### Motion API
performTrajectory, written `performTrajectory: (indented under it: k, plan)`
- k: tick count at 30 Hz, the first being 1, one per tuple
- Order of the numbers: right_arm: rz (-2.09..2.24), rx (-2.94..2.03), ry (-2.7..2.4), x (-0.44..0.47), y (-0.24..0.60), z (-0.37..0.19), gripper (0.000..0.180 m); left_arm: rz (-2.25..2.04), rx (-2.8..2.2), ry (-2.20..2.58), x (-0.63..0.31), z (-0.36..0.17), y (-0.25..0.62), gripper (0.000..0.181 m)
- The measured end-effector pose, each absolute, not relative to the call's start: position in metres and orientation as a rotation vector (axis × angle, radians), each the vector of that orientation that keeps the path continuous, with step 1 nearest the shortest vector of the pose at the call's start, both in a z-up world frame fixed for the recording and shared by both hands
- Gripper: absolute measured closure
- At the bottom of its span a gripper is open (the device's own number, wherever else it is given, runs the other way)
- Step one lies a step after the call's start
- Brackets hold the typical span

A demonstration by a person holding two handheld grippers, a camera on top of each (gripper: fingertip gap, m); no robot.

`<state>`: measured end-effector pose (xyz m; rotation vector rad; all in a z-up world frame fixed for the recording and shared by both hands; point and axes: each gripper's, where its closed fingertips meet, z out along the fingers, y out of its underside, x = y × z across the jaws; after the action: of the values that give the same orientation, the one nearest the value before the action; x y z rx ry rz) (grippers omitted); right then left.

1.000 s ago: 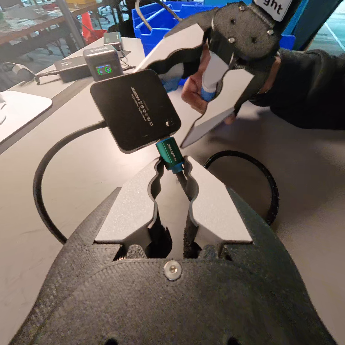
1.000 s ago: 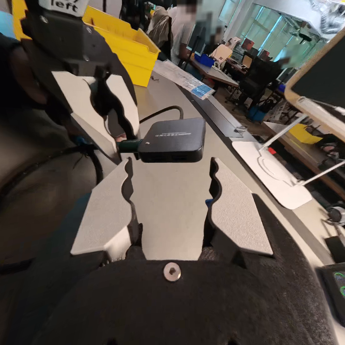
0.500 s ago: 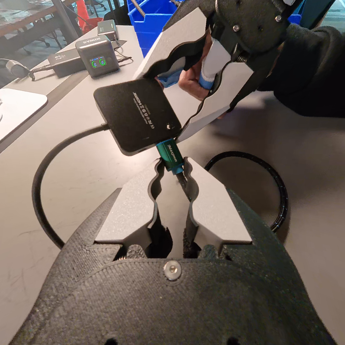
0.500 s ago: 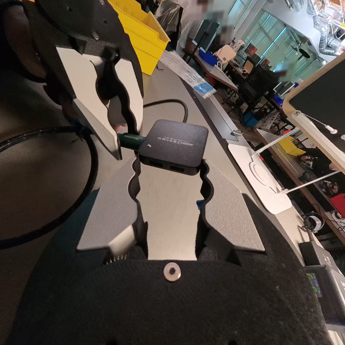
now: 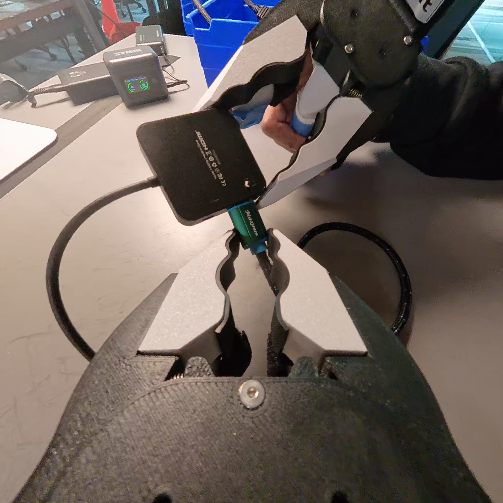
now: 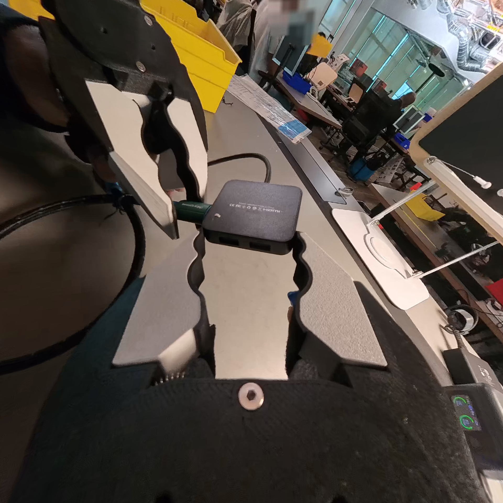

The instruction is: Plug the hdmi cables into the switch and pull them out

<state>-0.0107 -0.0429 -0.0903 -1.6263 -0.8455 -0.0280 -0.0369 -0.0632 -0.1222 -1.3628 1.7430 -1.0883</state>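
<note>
Left gripper (image 5: 251, 239): pinched on green HDMI plug (image 5: 247, 228), seated in black switch (image 5: 201, 166).
Right gripper (image 6: 248, 246): fingertips clasp the switch's sides.

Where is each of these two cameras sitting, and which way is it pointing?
Left wrist view: sits on the left gripper, looking forward along its own grey fingers, which are shut on the green plug; the right gripper faces it.
Right wrist view: sits on the right gripper, looking forward along its fingers at the black switch, with the left gripper at upper left.
Shared: switch, plug, grey table.
</note>
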Motion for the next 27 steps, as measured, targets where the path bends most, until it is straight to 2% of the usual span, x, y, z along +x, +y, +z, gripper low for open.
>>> performTrajectory:
  k: [1, 5, 10, 27]
  plan:
    - [-0.011, -1.611, -0.849, -0.012, -0.044, -0.089, 0.111, -1.095, -1.352, 1.739, -0.037, -0.120, -0.062, 0.161]
    - [-0.004, -1.568, -0.880, -0.015, -0.049, -0.083, 0.103, -1.125, -1.303, 1.744, -0.039, -0.113, -0.064, 0.160]
    - [-0.087, -1.525, -0.885, -0.013, -0.049, -0.076, 0.114, -1.211, -1.369, 1.707, -0.038, -0.113, -0.065, 0.162]
    - [-0.269, -1.518, -0.840, -0.011, -0.034, -0.081, 0.113, -1.216, -1.510, 1.583, -0.036, -0.114, -0.054, 0.164]
